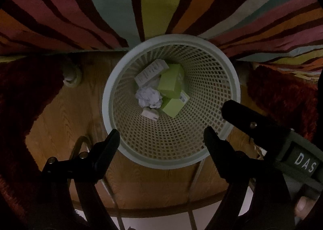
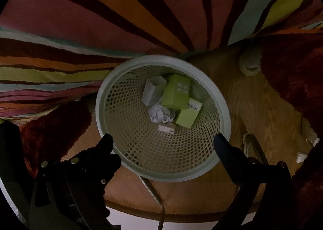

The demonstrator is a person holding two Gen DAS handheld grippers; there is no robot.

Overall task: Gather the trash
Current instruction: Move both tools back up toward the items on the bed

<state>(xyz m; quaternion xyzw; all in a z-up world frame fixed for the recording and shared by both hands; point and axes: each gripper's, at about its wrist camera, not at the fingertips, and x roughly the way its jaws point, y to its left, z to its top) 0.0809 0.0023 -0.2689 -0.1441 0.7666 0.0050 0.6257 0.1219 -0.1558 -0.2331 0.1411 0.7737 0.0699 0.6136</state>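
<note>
**Q:** What do you see, going left to right?

**A:** Looking down from my left wrist camera: at far left, a dark red shaggy rug (image 1: 26,92), mostly in shadow. Beside it, a wooden floor (image 1: 66,113) with a pale round object (image 1: 71,77) I cannot identify. In the middle stands a pale mesh wastebasket (image 1: 171,153), upright, its opening facing me. Behind it lies a striped rug (image 1: 153,4).

**Q:** What is inside?

**A:** At the bottom: a white printed carton (image 1: 151,72), a crumpled paper ball (image 1: 149,96), a small white box (image 1: 150,114), partly under the ball, and two green boxes (image 1: 172,81) stacked, the lower one half covered. The print is too blurred to read.

**Q:** And your grippers?

**A:** My left gripper (image 1: 161,136) hangs above the basket's near rim, fingers spread wide with nothing between them. At right, part of my right gripper (image 1: 252,121) is in view, its body cut off by the frame's edge, with a label reading "DAS".

**Q:** The other camera?

**A:** The same basket (image 2: 161,175), centred. My right gripper (image 2: 163,141) also stands spread wide and holds nothing, fingers straddling the near rim from above. At lower left, dark hardware overlaps its left finger; I cannot separate the parts. At far right, small white items (image 2: 301,157) on the floor are too small to make out.
</note>
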